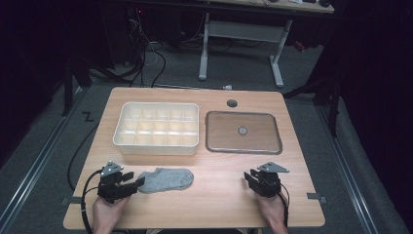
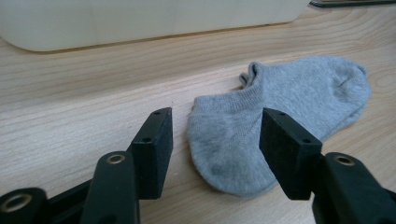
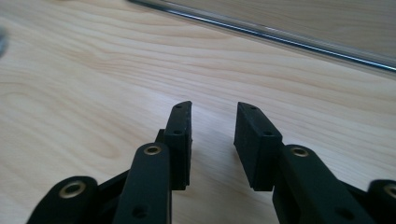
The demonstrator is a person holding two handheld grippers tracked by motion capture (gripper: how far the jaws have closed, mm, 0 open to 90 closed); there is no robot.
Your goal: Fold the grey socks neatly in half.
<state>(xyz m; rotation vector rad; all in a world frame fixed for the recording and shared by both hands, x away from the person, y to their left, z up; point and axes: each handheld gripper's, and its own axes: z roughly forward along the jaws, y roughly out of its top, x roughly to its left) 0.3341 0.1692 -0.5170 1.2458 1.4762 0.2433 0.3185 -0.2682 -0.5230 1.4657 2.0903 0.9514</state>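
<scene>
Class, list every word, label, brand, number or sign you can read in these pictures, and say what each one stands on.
None: no readable text stands on the grey sock, the white divided box, the clear lid, the table or either gripper, left or right.

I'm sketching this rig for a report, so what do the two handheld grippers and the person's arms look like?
Both the left gripper and the right gripper are black, each topped by a grey three-cornered plate, with a black cable trailing back. In the gripper views, each has two flat rectangular black jaws with small holes, on arms with brass-coloured rivets. The forearms show no sleeves.
</scene>
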